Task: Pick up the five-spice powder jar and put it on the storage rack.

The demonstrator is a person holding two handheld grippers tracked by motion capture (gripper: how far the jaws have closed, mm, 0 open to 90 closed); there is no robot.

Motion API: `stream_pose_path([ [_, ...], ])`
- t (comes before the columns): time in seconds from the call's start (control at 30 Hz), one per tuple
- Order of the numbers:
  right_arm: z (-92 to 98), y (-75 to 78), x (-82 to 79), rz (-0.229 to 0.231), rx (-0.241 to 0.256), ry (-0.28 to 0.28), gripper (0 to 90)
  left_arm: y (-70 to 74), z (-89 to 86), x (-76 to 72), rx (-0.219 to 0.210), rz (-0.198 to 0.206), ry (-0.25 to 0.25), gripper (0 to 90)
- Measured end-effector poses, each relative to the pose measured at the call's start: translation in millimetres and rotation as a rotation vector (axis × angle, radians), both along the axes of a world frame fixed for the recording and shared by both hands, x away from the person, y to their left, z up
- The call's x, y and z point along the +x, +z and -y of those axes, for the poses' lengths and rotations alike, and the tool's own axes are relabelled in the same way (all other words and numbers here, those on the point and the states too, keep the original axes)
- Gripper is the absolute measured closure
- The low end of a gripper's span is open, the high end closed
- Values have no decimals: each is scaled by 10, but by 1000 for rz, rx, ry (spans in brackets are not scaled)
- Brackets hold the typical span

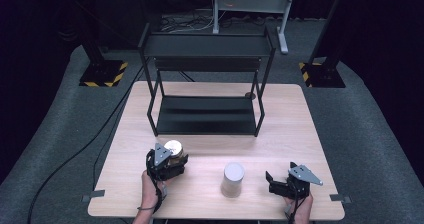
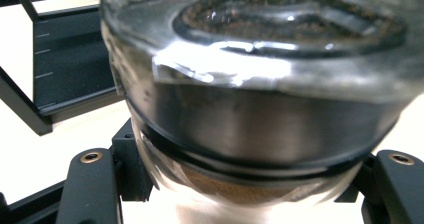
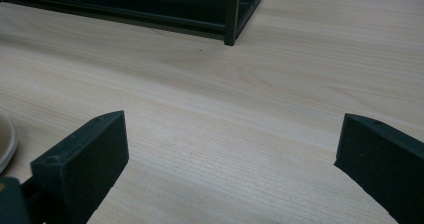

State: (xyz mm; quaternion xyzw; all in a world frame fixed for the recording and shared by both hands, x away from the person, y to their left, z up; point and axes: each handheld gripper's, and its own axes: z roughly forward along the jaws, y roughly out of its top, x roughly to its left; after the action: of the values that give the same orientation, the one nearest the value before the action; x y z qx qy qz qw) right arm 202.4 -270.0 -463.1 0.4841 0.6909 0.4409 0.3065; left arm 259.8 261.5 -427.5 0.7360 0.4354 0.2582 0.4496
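Note:
A glass jar [image 1: 174, 148] with a pale lid and brown contents stands near the table's front left. My left gripper [image 1: 176, 160] is shut on it, a jaw on each side of its body. In the left gripper view the jar [image 2: 260, 84] looms very close, with brown powder showing through the glass, and the left gripper [image 2: 240, 189] clamps its lower part. My right gripper [image 1: 270, 180] rests low at the front right, open, with nothing between its jaws. In the right gripper view the right gripper [image 3: 230, 154] frames bare wood.
A pale grey cylinder [image 1: 233, 179] stands upright between the two grippers; its rim [image 3: 4, 143] shows in the right gripper view. A black two-tier metal rack [image 1: 207, 79] occupies the table's far half. The light wooden table [image 1: 300, 129] has bare wood at the right.

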Motion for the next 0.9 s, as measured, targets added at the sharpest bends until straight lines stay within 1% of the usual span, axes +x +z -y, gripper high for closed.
stream_pose_path([
  [0.27, 9, -8, -5, 5, 2, 4, 0, 27, 16, 71, 7, -4, -2, 313],
  [0.4, 11, -6, -1, 3, 4, 5, 0, 64, 48, 128, 26, 4, -15, 313],
  [0.47, 11, -4, 1, 2, 3, 6, 0, 77, 61, 152, 24, 4, -17, 313],
  [0.63, 13, -9, -3, 5, 6, 3, 0, 115, 97, 211, 37, 6, -30, 314],
  [0.77, 21, -2, 9, -2, 6, 9, 0, 142, 120, 251, 39, 8, -32, 314],
  [0.9, 24, -9, 2, 4, 8, 9, 0, 170, 146, 293, 40, 10, -42, 313],
])
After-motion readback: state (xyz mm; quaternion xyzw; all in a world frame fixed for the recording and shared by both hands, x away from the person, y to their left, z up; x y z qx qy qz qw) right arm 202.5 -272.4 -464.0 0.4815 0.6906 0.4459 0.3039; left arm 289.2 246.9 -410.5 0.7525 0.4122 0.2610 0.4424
